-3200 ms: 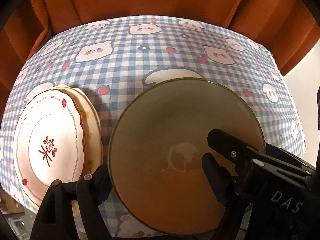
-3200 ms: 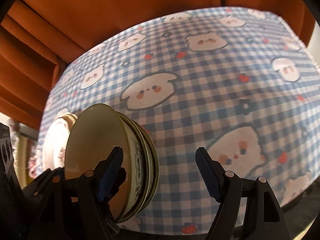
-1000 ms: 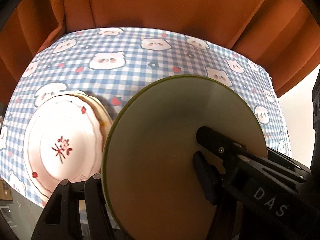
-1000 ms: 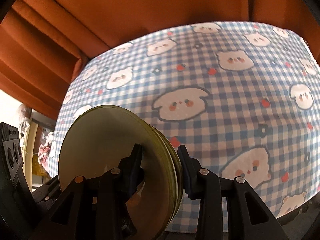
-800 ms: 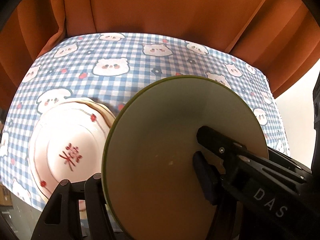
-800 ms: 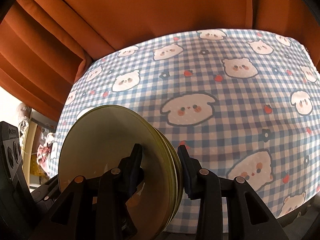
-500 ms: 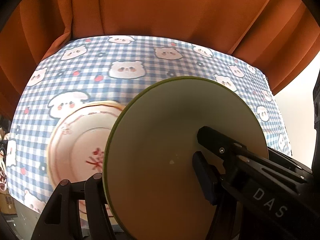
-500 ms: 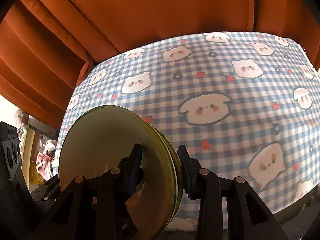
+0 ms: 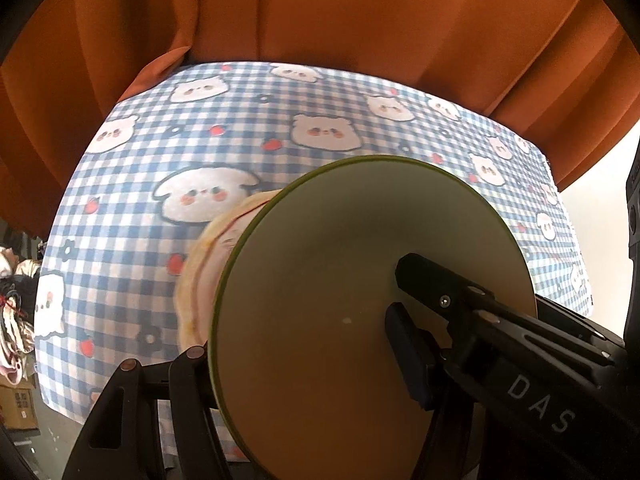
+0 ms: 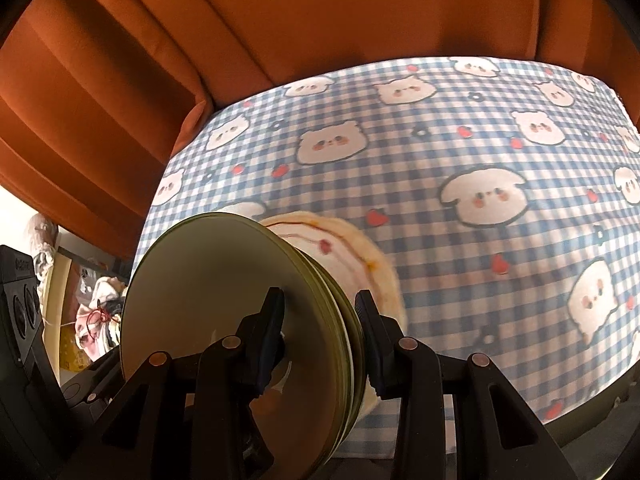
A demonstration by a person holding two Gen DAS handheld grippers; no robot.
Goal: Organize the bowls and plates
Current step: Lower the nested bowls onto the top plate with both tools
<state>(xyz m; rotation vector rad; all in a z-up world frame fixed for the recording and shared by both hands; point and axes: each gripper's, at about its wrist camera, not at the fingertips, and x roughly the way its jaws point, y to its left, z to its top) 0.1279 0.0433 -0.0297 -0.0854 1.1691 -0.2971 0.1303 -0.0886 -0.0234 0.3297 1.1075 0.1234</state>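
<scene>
A stack of olive-green bowls (image 9: 360, 300) fills the left wrist view and also shows in the right wrist view (image 10: 208, 304). My left gripper (image 9: 304, 356) is shut on the stack's rim. My right gripper (image 10: 320, 336) is shut on the rim at another side. The stack is held tilted above the table. Behind it lies a stack of white plates with red trim (image 9: 208, 264), mostly hidden; their edge shows in the right wrist view (image 10: 360, 252).
The table wears a blue-and-white checked cloth with bear and strawberry prints (image 9: 200, 128), also in the right wrist view (image 10: 480, 152). An orange curtain (image 9: 360, 20) hangs behind. Clutter lies beyond the table's left edge (image 10: 96, 312).
Both grippers carried the bowl stack left, so it now sits over the white plates and hides most of them. Earlier, the right gripper closed on the stack's rim.
</scene>
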